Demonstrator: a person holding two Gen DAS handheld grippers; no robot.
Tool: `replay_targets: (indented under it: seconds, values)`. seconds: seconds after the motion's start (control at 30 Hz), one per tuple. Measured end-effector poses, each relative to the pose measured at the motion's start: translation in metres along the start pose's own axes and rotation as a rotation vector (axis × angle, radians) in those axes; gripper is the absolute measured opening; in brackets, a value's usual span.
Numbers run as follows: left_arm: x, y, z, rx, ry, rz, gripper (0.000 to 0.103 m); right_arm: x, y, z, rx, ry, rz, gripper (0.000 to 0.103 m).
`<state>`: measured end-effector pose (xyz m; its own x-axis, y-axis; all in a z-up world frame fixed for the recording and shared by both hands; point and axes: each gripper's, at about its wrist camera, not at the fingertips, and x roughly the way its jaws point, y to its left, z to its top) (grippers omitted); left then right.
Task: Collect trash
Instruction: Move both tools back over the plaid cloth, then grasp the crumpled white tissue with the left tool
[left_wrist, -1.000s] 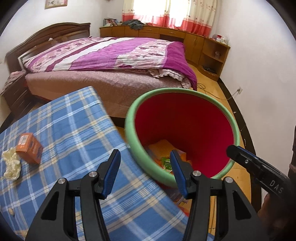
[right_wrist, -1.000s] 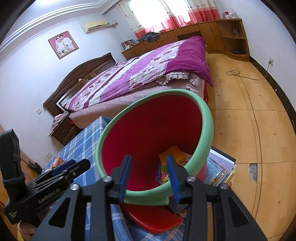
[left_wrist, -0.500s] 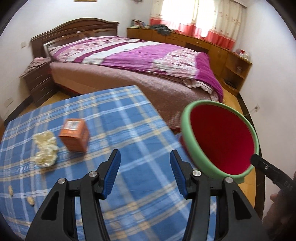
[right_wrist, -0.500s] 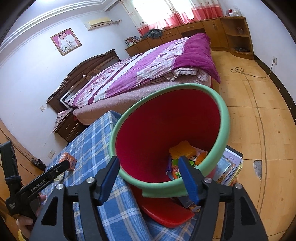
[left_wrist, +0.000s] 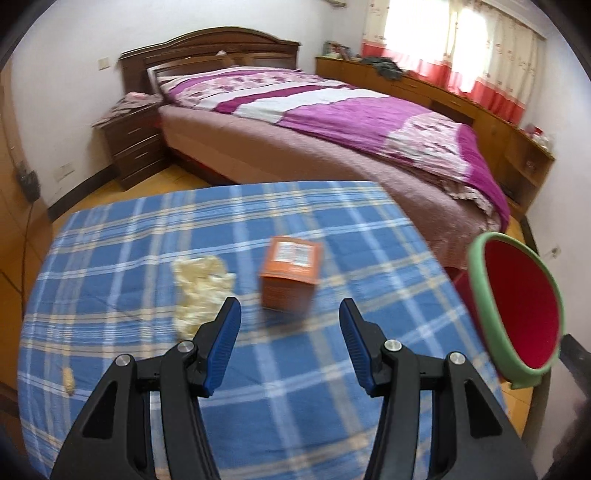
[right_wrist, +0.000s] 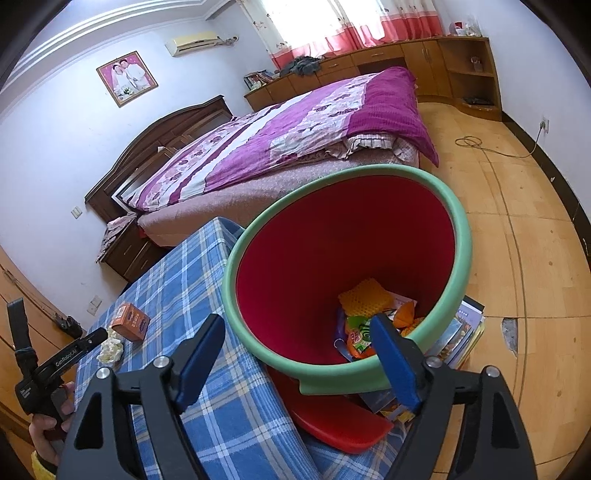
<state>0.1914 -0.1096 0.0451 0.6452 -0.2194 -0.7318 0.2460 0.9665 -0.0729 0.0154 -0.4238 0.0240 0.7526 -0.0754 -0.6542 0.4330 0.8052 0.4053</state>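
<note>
An orange box (left_wrist: 290, 272) and a crumpled cream tissue (left_wrist: 199, 288) lie on the blue plaid table (left_wrist: 280, 398). My left gripper (left_wrist: 290, 325) hovers open just short of the box, nothing between its fingers. A small crumb (left_wrist: 68, 376) lies at the table's left. The red bin with a green rim (right_wrist: 347, 269) stands beside the table, holding several wrappers (right_wrist: 373, 317). My right gripper (right_wrist: 299, 347) hangs over the bin's near rim, its jaws opening and empty. The box (right_wrist: 130, 321), the tissue (right_wrist: 110, 349) and the left gripper's body (right_wrist: 55, 365) show at the left of the right wrist view.
A bed with a purple quilt (left_wrist: 332, 110) stands beyond the table, a dark nightstand (left_wrist: 135, 144) at its left. Books (right_wrist: 458, 336) and a red lid (right_wrist: 332, 417) lie under the bin. Wooden cabinets (right_wrist: 424, 62) line the far wall. A cable (right_wrist: 491, 147) runs over the floor.
The left gripper swung left from the bin, over the table, to face the orange box and tissue. The right gripper's jaws spread wider above the bin.
</note>
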Motion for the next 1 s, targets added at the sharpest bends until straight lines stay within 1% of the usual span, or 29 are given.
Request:
replay_targets:
  seconds: [0.1, 0.37, 0.53, 0.67, 0.7, 0.73, 0.77, 0.8, 0.9, 1.0]
  values:
    - [0.009, 0.018, 0.002, -0.020, 0.009, 0.046, 0.056, 0.003, 0.004, 0.001, -0.008, -0.002, -0.003, 0.086]
    - [0.042, 0.050, 0.002, -0.071, 0.052, 0.121, 0.056, 0.012, 0.017, 0.000, -0.029, 0.016, -0.013, 0.087]
    - [0.057, 0.062, 0.000, -0.110, 0.076, 0.117, 0.056, 0.014, 0.030, 0.001, -0.056, 0.018, -0.013, 0.087]
    - [0.066, 0.074, -0.003, -0.166, 0.090, 0.081, 0.055, 0.018, 0.042, 0.000, -0.081, 0.021, -0.010, 0.088]
    - [0.067, 0.076, -0.004, -0.183, 0.091, 0.065, 0.051, 0.019, 0.045, 0.000, -0.085, 0.025, -0.008, 0.088]
    - [0.068, 0.078, -0.005, -0.196, 0.089, 0.051, 0.048, 0.021, 0.049, 0.000, -0.090, 0.031, -0.004, 0.088]
    - [0.067, 0.079, -0.005, -0.199, 0.076, 0.051, 0.042, 0.023, 0.052, -0.001, -0.094, 0.035, -0.001, 0.088]
    - [0.066, 0.080, -0.005, -0.199, 0.073, 0.043, 0.038, 0.025, 0.055, -0.001, -0.100, 0.040, 0.003, 0.088]
    - [0.065, 0.083, -0.005, -0.207, 0.070, 0.023, 0.032, 0.029, 0.068, -0.002, -0.127, 0.050, 0.012, 0.088]
    - [0.057, 0.087, -0.005, -0.207, 0.054, 0.010, 0.029, 0.033, 0.084, -0.003, -0.160, 0.055, 0.025, 0.088]
